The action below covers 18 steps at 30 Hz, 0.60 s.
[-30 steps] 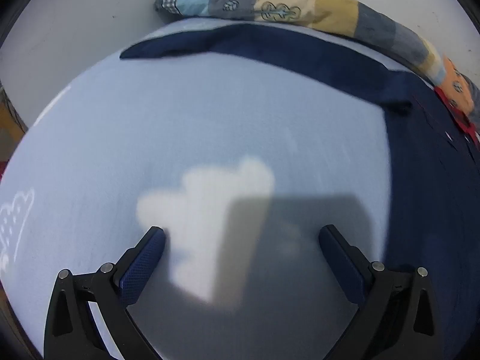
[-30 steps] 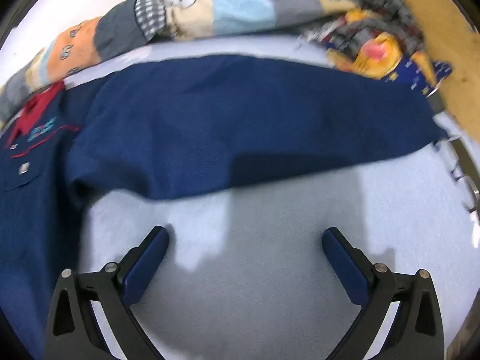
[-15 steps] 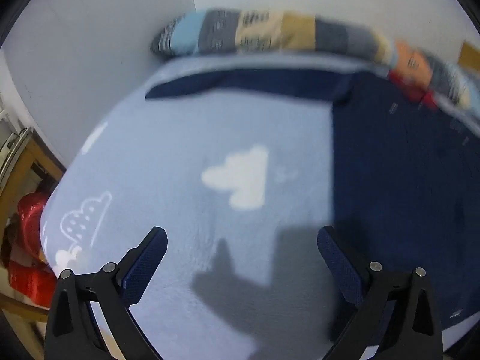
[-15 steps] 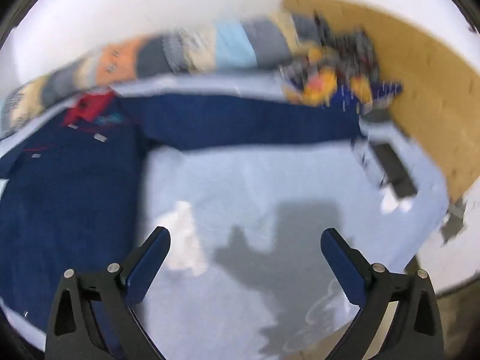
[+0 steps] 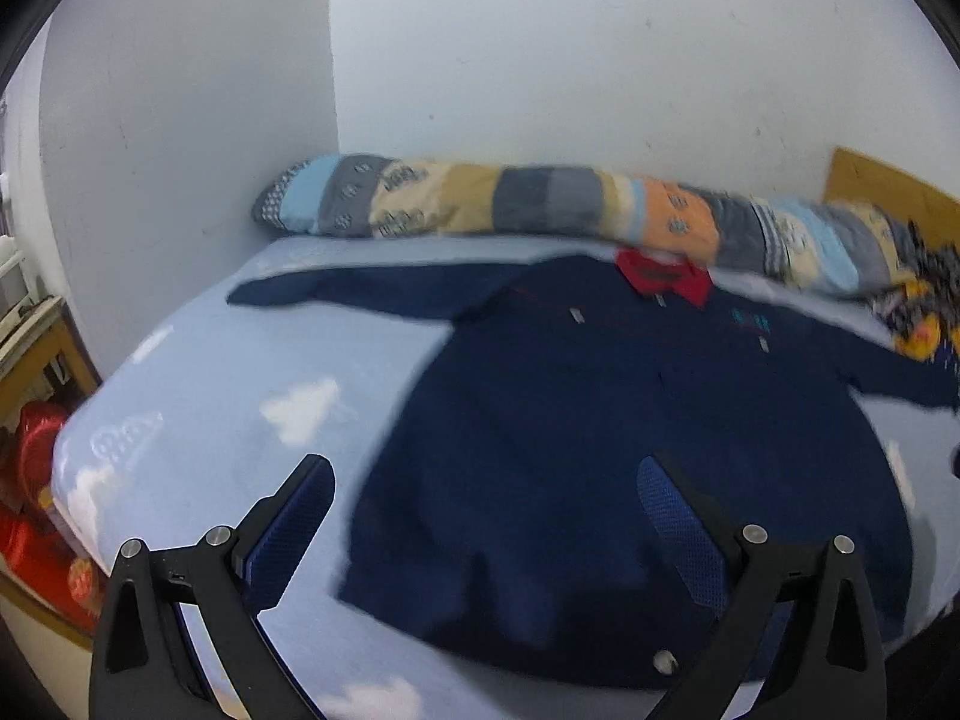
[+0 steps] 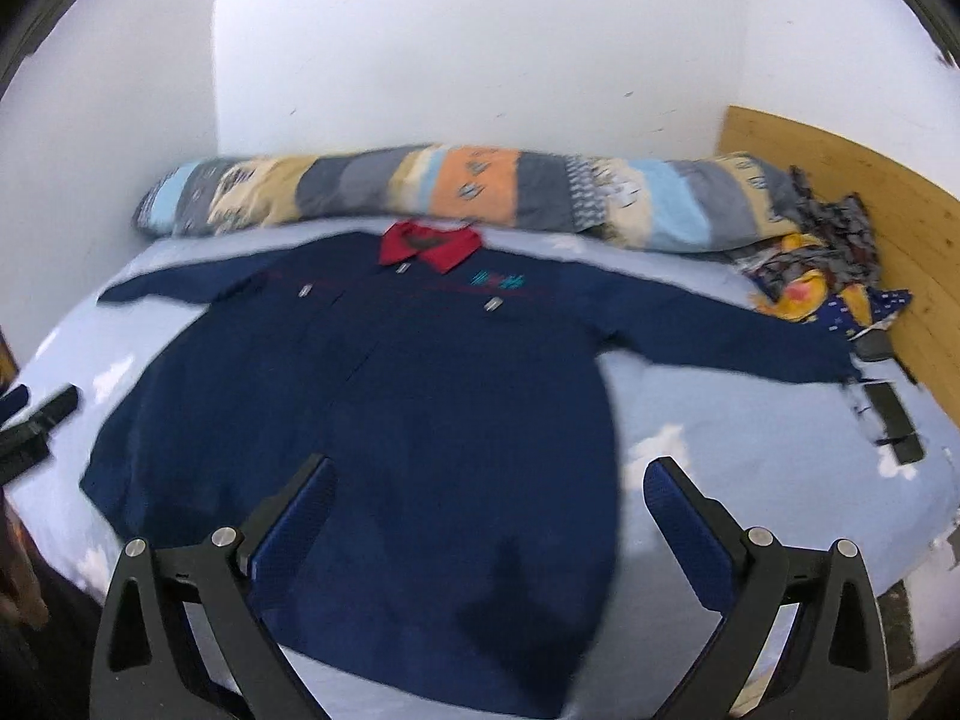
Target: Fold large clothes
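A large navy jacket [image 5: 600, 420] [image 6: 390, 396] with a red collar [image 6: 429, 246] lies flat, front up, on a light blue bed sheet [image 5: 198, 396], both sleeves spread out sideways. My left gripper [image 5: 486, 516] hangs open above the jacket's lower left part, holding nothing. My right gripper [image 6: 486, 516] is open too, raised over the jacket's lower hem, nothing between its fingers. The left gripper's tip [image 6: 24, 414] shows at the left edge of the right wrist view.
A long patchwork bolster [image 6: 450, 192] lies along the wall behind the collar. A pile of coloured clothes [image 6: 810, 276] sits by the wooden headboard [image 6: 870, 210] at right. Dark flat objects [image 6: 894, 414] lie near the right sleeve end. Red items [image 5: 36, 504] sit beside the bed.
Both grippers have pulled back and up from close over the sheet and sleeves. The whole spread jacket, the bolster and the walls are now in view. Both stay open.
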Motion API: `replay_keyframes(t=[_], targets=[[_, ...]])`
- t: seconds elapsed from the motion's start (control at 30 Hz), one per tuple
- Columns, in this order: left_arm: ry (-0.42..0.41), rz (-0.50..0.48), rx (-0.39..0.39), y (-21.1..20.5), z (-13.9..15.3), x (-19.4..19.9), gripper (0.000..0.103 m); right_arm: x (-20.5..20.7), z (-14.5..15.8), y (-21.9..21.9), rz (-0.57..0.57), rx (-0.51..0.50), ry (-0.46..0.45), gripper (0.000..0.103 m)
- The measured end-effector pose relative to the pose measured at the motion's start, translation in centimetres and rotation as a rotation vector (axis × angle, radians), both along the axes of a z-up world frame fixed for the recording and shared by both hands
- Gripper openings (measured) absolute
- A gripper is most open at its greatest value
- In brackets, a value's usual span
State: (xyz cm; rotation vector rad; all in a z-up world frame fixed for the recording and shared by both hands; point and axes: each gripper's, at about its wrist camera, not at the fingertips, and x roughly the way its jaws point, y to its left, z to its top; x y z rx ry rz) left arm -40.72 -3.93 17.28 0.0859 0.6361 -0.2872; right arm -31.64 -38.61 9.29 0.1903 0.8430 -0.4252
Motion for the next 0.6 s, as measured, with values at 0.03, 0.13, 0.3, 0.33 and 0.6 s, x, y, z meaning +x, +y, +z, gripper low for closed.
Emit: replay_keyframes(t=[0.03,0.13,0.3,0.33,0.6], targets=[[0.019,-0.017,0.013,-0.6,-1.2,-1.1,0.102,0.1,-1.1,0.9,0.019,-0.001,0.027,0.103],[0.065,-0.070,0.111,-2.3,-2.8,-2.7,0.102,0.7,-2.9,2.5,0.058,0.029,0.066,0.103],[0.122,-0.109,0.164,-4.7,-0.8,-2.1,0.102,1.1,-3.2,3.5,0.082,0.014,0.066,0.103],[0.136,-0.115,0.168,-4.8,-0.6,-1.8,0.102,1.2,-3.2,3.5,0.087,0.010,0.069,0.103],[0.172,-0.094,0.162,-8.9,0.3,1.2,0.102,2.0,-3.7,4.3,0.084,0.009,0.096,0.103]])
